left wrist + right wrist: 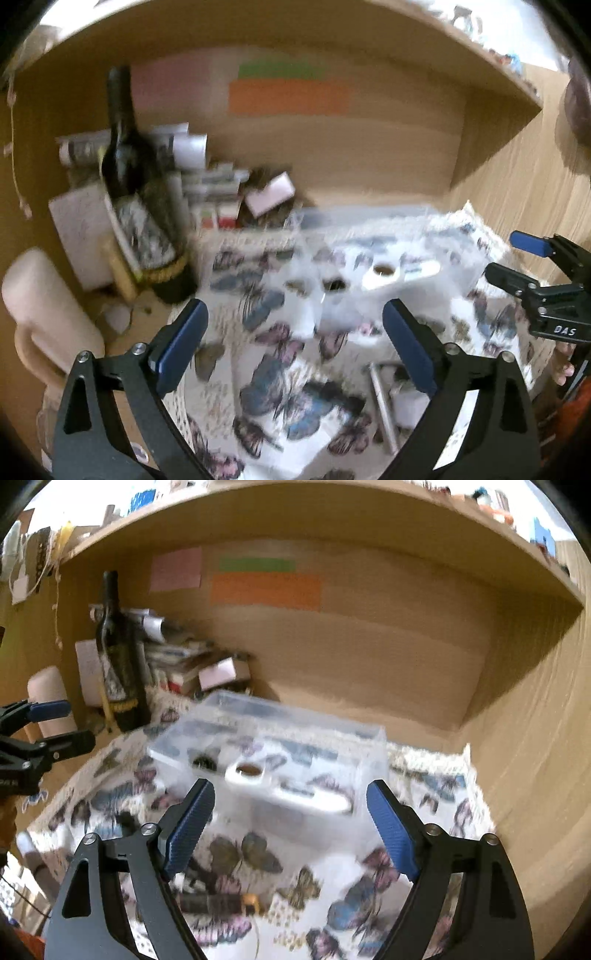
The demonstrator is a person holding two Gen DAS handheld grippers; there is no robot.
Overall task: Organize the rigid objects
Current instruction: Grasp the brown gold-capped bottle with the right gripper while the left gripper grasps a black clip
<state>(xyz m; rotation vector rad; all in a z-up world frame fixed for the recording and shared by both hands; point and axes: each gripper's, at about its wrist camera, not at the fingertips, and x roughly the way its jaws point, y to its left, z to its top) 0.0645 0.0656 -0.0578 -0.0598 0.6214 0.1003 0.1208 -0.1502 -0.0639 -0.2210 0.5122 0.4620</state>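
Sitting in the clear bin [269, 738]: a white tool [288, 788] (blurred).

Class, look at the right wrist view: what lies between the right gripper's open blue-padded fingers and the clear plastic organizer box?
Only bare butterfly-print cloth lies between the right gripper and the clear plastic box, in the right wrist view.

a light brown wooden nook [369, 657] with a shelf [332, 513] on top has pink [176, 569], green [257, 565] and orange [266, 590] papers stuck on its back wall, and a white butterfly cloth [314, 886] covers the desk below.
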